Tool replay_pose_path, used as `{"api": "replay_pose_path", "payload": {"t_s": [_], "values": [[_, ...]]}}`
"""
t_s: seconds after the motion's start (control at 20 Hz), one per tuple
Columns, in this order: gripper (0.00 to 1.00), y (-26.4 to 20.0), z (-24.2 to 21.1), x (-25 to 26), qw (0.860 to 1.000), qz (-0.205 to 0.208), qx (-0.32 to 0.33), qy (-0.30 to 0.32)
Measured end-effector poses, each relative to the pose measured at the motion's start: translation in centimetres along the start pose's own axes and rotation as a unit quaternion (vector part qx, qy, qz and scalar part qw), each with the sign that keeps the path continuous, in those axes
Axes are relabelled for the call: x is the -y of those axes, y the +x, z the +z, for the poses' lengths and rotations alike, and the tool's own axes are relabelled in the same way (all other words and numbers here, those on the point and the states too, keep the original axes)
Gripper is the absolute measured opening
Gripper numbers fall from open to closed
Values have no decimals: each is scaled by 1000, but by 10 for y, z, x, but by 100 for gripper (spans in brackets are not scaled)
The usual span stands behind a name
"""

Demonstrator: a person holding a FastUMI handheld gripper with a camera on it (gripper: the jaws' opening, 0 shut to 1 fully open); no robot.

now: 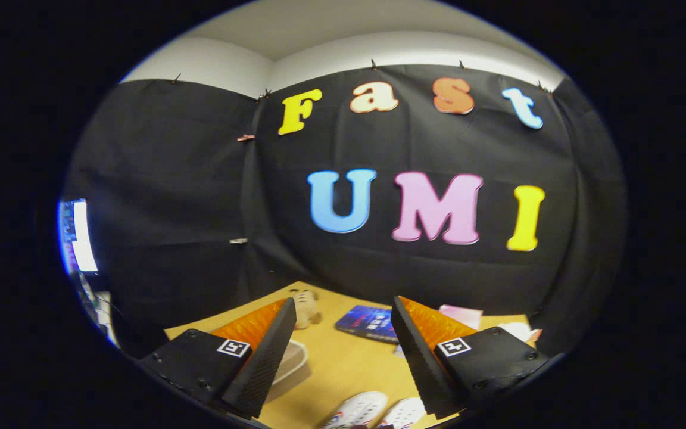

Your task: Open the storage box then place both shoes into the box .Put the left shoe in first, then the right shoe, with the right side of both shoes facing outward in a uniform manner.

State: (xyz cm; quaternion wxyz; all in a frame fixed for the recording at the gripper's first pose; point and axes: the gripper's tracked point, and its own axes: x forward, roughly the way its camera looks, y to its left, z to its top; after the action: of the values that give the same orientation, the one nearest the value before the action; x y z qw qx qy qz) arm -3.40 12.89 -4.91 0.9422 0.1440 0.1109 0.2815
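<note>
Shoes (pixel 373 411) below raised, level, wide-open gripper (pixel 340 357).

My tongs (pixel 340 333) stand spread wide with nothing between their fingers. Beneath the gap lie two white shoes (pixel 373 411) side by side. Bare tabletop (pixel 337 357) runs ahead; farther on, a small plush toy (pixel 305 307) and a blue booklet (pixel 368 323) block it. A pale box (pixel 291 364) sits beside my left finger.

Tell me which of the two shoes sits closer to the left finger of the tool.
The left-hand white shoe; the other shoe lies beside the right finger. The open tool holds nothing.
</note>
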Motion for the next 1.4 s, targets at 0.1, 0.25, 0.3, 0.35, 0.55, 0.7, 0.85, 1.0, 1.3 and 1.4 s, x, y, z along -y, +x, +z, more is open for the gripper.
{"api": "replay_pose_path", "payload": {"t_s": [0.1,0.25,0.3,0.35,0.55,0.7,0.85,1.0,1.3,1.4], "values": [[98,9,-30,-13,997,44,-36,61],[98,20,-72,-39,974,123,-88,171],[98,23,-87,-48,960,148,-111,212],[98,25,-100,-55,944,166,-134,253],[98,25,-152,-79,879,227,-207,364],[98,20,-185,-91,829,263,-246,427],[98,30,-213,-91,792,263,-265,483],[98,29,-241,-91,768,263,-283,511],[97,29,-253,-111,715,293,-306,556],[83,31,-249,-111,699,302,-303,574]]}}
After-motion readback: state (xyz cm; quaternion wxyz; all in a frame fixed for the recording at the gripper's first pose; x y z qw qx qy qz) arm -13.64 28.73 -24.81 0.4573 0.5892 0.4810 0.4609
